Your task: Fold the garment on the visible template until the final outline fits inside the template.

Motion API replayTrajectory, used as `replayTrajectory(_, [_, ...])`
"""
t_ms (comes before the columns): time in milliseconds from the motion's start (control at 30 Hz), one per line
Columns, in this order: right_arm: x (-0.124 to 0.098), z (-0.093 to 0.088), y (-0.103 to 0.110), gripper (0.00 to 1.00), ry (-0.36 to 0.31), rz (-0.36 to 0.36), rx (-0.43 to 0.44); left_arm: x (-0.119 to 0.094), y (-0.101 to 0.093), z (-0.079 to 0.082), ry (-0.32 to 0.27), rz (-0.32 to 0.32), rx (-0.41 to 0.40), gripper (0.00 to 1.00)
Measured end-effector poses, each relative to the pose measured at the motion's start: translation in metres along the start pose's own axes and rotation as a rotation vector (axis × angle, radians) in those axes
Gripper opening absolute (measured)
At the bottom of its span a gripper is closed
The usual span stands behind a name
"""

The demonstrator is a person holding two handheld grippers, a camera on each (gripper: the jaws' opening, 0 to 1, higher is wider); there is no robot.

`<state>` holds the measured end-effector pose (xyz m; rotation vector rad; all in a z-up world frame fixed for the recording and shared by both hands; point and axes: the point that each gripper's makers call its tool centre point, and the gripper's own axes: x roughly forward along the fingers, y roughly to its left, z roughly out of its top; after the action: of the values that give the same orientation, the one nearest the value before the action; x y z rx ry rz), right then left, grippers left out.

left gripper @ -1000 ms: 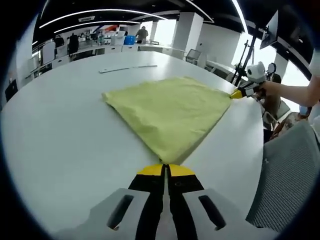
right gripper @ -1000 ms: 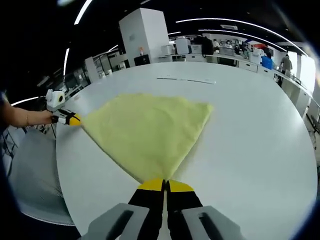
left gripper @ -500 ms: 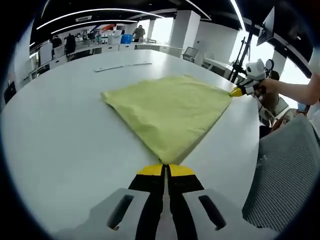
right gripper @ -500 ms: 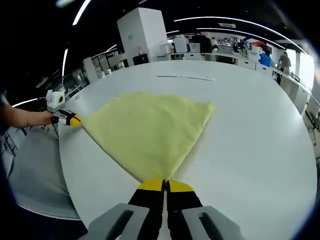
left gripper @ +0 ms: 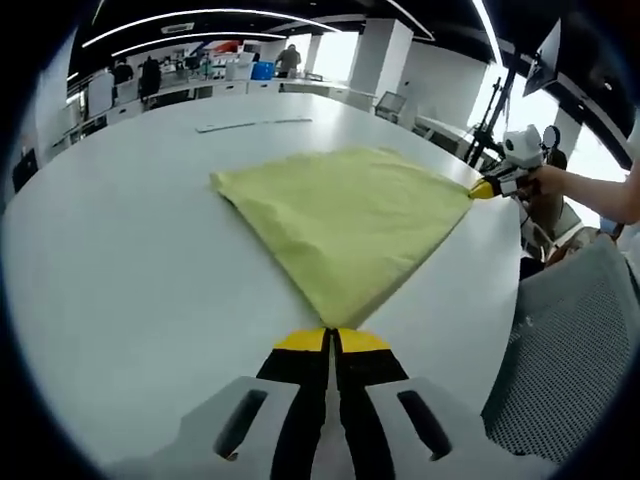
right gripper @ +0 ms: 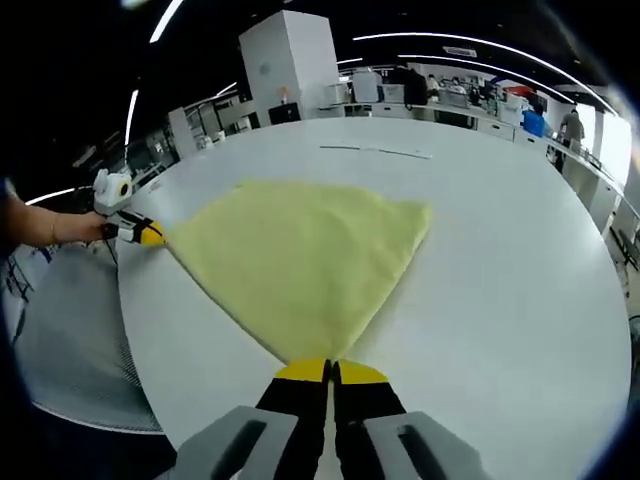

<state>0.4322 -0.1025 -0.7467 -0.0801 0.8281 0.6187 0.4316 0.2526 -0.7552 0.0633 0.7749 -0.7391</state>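
- Left gripper (left gripper: 331,338): its yellow-tipped jaws are seen pressed together on one near corner of the yellow garment (left gripper: 345,215), which is spread flat on the white table (left gripper: 120,260).
- Compared with the pictures from a second ago, the cloth is drawn slightly nearer and its far-left corner sits a little lower in the left gripper view; much of this may be camera motion.
- A thin pale strip (left gripper: 254,125), possibly a template marking, is seen on the table beyond the cloth; no full outline can be made out.
- Right gripper (right gripper: 329,370): its jaws are likewise clamped on the other near corner, the edge between the two corners being held taut.
- No fold is yet laid over; the cloth is judged merely tensioned and positioned, so the task appears to be at an early stage.
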Motion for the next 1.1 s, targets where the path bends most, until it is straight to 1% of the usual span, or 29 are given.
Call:
replayTrajectory(67, [0.0, 0.002, 0.0, 0.0, -0.006, -0.007, -0.002, 0.0, 0.001, 0.0, 0.0, 0.007, 0.001, 0.0])
replayTrajectory(167, [-0.001, 0.004, 0.001, 0.0, -0.006, -0.012, -0.001, -0.003, 0.0, 0.003, -0.016, 0.008, -0.014, 0.0])
replayTrajectory(200, [-0.001, 0.005, 0.001, 0.03, -0.006, -0.014, -0.001, -0.003, 0.0, 0.005, -0.023, 0.009, -0.011, 0.0])
replayTrajectory(233, [-0.001, 0.006, 0.001, 0.1, -0.007, -0.021, -0.003, -0.005, 0.001, 0.007, -0.03, 0.017, -0.023, 0.02])
replayTrajectory(300, [-0.003, 0.011, 0.001, 0.23, -0.017, -0.037, -0.005, -0.007, 0.0, 0.012, -0.054, 0.015, -0.042, 0.1])
replayTrajectory(333, [-0.005, 0.013, 0.001, 0.3, -0.023, -0.043, -0.009, -0.009, 0.001, 0.016, -0.071, 0.028, -0.053, 0.17])
replayTrajectory(367, [-0.006, 0.016, 0.002, 0.35, -0.028, -0.046, -0.014, -0.011, 0.001, 0.018, -0.078, 0.029, -0.053, 0.22])
replayTrajectory(400, [-0.008, 0.019, 0.004, 0.39, -0.034, -0.043, -0.015, -0.013, -0.003, 0.021, -0.088, 0.01, -0.057, 0.27])
replayTrajectory(433, [-0.01, 0.021, 0.007, 0.45, -0.037, -0.037, -0.014, -0.014, -0.004, 0.022, -0.092, 0.008, -0.063, 0.32])
replayTrajectory(467, [-0.011, 0.023, 0.009, 0.49, -0.038, -0.031, -0.011, -0.017, -0.005, 0.025, -0.103, 0.011, -0.06, 0.36])
replayTrajectory(533, [-0.015, 0.029, 0.016, 0.57, -0.049, -0.018, -0.023, -0.02, -0.008, 0.028, -0.111, 0.012, -0.058, 0.48])
replayTrajectory(600, [-0.019, 0.035, 0.023, 0.63, -0.061, 0.0, -0.027, -0.025, -0.009, 0.033, -0.13, 0.018, -0.062, 0.58])
replayTrajectory(633, [-0.022, 0.039, 0.026, 0.67, -0.069, 0.004, -0.035, -0.029, -0.011, 0.037, -0.143, 0.015, -0.062, 0.61])
replayTrajectory(733, [-0.028, 0.046, 0.033, 0.76, -0.081, 0.005, -0.055, -0.036, -0.015, 0.042, -0.148, 0.016, -0.05, 0.69])
replayTrajectory(833, [-0.036, 0.053, 0.039, 0.84, -0.097, -0.001, -0.067, -0.044, -0.017, 0.047, -0.153, 0.035, -0.054, 0.77])
replayTrajectory(933, [-0.048, 0.059, 0.049, 0.86, -0.113, 0.006, -0.067, -0.05, -0.018, 0.048, -0.146, 0.06, -0.067, 0.85])
replayTrajectory(967, [-0.049, 0.06, 0.05, 0.88, -0.114, 0.006, -0.068, -0.054, -0.021, 0.049, -0.153, 0.059, -0.071, 0.88])
replayTrajectory(1033, [-0.056, 0.061, 0.053, 0.94, -0.117, -0.004, -0.071, -0.059, -0.024, 0.049, -0.15, 0.063, -0.096, 0.92])
replayTrajectory(1100, [-0.061, 0.06, 0.056, 0.99, -0.116, -0.009, -0.064, -0.066, -0.029, 0.052, -0.16, 0.061, -0.106, 0.97])
